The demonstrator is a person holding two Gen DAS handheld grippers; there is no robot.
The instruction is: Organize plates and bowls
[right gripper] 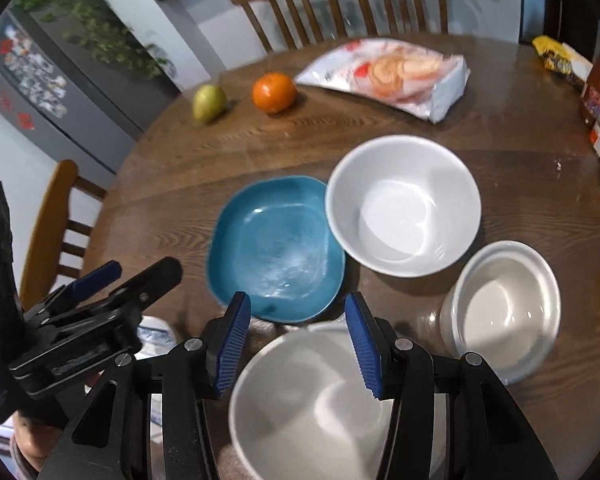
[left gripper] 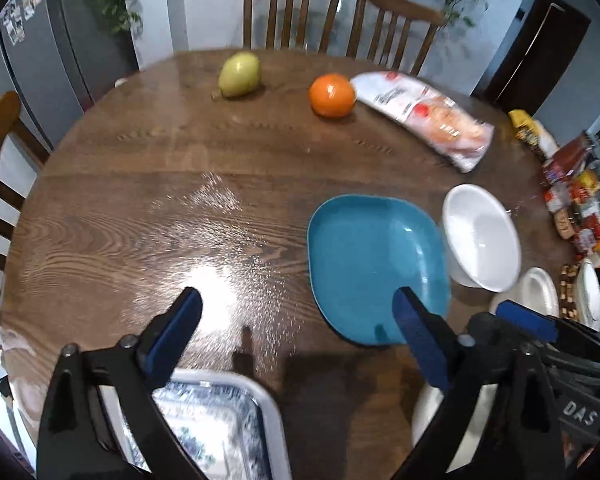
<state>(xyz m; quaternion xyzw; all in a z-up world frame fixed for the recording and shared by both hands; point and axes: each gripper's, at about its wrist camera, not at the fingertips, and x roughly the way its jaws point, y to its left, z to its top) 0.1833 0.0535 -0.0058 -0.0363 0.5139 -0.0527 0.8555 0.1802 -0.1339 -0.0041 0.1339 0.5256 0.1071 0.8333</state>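
Two hand-held grippers hover over a round wooden bench (left gripper: 120, 216) where dishes wait to be sorted. At the lower centre of the left wrist view, the left gripper (left gripper: 296, 316) stands with its blue pads wide apart and nothing between them, the blue plate (left gripper: 376, 256) lying just to its right and a patterned tray (left gripper: 216, 420) at the bottom edge beneath it. In the right wrist view, the right gripper (right gripper: 296, 320) sits at the lower centre, its pads part-way apart and gripping nothing, poised above the far rim of a grey bowl (right gripper: 308, 412). Beyond it, a large white bowl (right gripper: 404, 204) overlaps the blue plate's right edge, and a smaller white bowl (right gripper: 504, 308) sits at the right. Judging by the spread, the sorting is at its approach stage, no dish yet taken. The next move likely calls for lowering one gripper onto a rim and closing squarely, since the glazed edges look slippery.
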